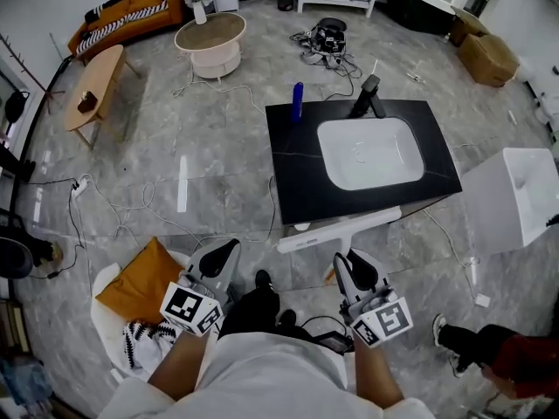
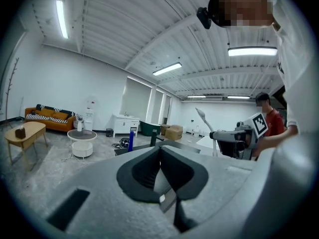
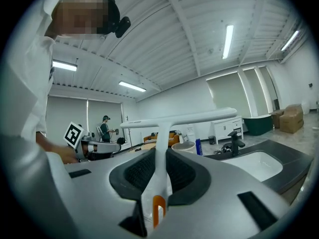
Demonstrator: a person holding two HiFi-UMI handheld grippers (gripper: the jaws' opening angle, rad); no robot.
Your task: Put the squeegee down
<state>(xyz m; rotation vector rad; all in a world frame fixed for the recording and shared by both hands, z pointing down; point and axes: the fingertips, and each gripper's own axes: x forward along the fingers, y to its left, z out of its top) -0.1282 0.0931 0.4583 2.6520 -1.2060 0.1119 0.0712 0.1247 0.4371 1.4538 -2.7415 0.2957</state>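
My right gripper (image 1: 351, 263) is shut on the handle of a white squeegee (image 1: 341, 230), whose long blade lies crosswise just off the near edge of the black counter (image 1: 297, 173). In the right gripper view the squeegee (image 3: 174, 119) stands up from between the jaws of the right gripper (image 3: 160, 156), showing an orange mark low on its handle. My left gripper (image 1: 222, 251) hangs to the left over the floor. Its jaws meet in the left gripper view, so the left gripper (image 2: 160, 152) is shut with nothing between them.
The counter holds a white sink basin (image 1: 369, 153), a black faucet (image 1: 367, 96) and a blue bottle (image 1: 297, 101). A white box (image 1: 515, 195) stands to the right. Cables (image 1: 113, 203), an orange cushion (image 1: 140, 282) and a round white table (image 1: 210, 44) are on the floor at left.
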